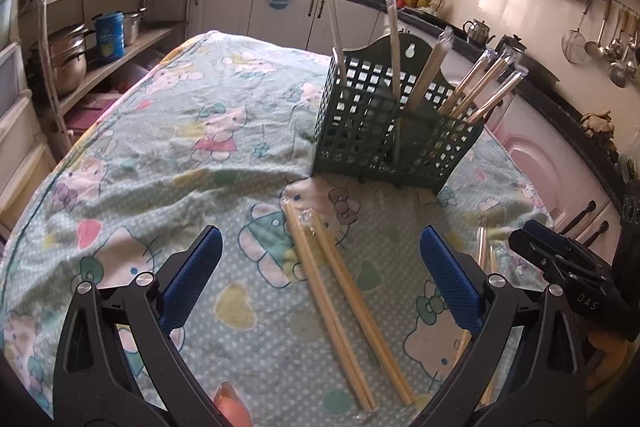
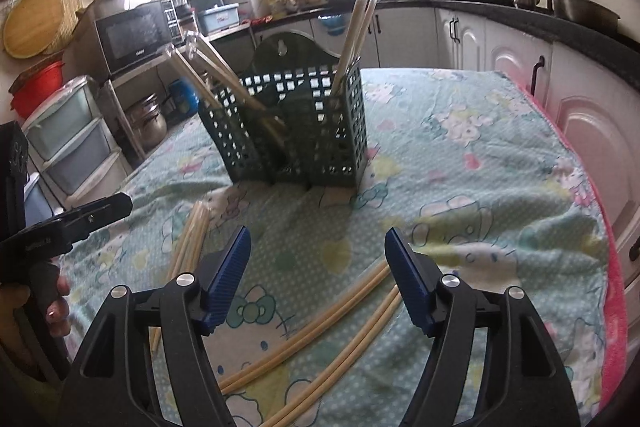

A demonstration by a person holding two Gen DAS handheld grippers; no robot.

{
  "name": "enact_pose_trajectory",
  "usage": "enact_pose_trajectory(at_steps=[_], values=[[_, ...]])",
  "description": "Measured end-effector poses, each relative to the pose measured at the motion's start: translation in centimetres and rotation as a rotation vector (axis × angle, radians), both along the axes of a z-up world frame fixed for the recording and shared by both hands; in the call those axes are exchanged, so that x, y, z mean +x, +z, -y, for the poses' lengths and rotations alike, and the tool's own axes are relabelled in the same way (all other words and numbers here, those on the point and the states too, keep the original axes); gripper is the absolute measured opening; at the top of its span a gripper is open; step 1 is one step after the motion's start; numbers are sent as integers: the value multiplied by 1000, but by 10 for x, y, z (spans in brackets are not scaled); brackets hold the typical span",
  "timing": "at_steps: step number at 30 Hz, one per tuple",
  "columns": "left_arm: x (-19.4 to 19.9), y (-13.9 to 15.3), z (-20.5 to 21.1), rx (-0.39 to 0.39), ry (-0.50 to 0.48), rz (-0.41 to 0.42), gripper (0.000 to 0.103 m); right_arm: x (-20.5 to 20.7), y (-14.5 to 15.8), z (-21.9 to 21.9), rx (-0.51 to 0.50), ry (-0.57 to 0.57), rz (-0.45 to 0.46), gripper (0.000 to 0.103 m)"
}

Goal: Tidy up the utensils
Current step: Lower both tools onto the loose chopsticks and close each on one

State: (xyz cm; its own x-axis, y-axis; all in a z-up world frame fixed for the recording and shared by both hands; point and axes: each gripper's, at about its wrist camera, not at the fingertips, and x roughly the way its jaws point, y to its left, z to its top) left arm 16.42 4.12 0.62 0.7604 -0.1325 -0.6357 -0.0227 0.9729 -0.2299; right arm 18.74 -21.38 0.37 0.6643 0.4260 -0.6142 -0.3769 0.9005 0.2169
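The left gripper (image 1: 320, 279) hangs spread and empty over two wrapped chopstick pairs (image 1: 340, 307) lying on the patterned cloth (image 1: 160, 155), nearer than the green holder (image 1: 384, 135). The right gripper (image 2: 318, 279) is also spread and empty above two more pairs (image 2: 320, 339). Beyond, the green holder stands upright on the cloth, with wrapped chopsticks (image 1: 476, 87) leaning in its compartments.

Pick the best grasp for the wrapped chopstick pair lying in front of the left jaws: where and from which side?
Grip the chopstick pair at mid-length, coming down from above with the left gripper and its open jaws set across the sticks. They lie flat on the cloth, thin and long, pointing toward the green holder, so a mid-length grip should stay balanced.
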Motion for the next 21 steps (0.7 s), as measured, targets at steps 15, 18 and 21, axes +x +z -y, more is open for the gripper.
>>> enact_pose_trajectory(at_steps=[15, 18, 21], values=[[12, -47, -6, 20, 8, -150, 71, 5, -17, -5, -21, 30, -72, 70], [20, -55, -3, 27, 3, -182, 63, 8, -19, -3, -22, 27, -84, 70], [32, -61, 1, 52, 3, -205, 59, 13, -22, 1, -31, 16, -102, 70]])
